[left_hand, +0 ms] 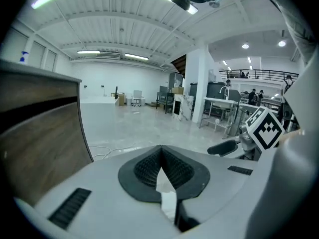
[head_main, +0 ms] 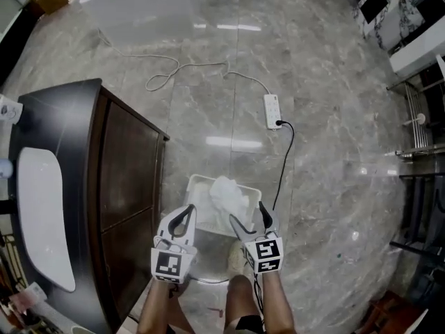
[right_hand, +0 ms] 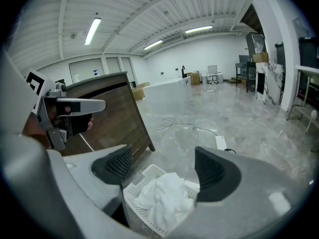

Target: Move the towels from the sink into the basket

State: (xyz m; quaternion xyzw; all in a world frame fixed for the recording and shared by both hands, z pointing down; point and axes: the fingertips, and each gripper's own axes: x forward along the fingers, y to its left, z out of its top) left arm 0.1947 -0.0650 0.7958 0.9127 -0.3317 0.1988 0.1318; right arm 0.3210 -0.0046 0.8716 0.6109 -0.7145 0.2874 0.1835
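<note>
The head view alone shows the sink (head_main: 42,218) set in the dark cabinet (head_main: 128,176). It is well apart from the white basket (head_main: 200,184) on the floor, where the towel (head_main: 228,195) lies heaped. There the left gripper (head_main: 188,211) and the right gripper (head_main: 248,216) hang over the basket's near edge.

The right gripper view looks down between its jaws onto the towel (right_hand: 167,195) in the basket (right_hand: 137,195), both well below the pads. Those jaws stand wide apart and hold nothing.

In the left gripper view the jaw tips press together. A white sliver shows in the slit behind them, too small to identify.
</note>
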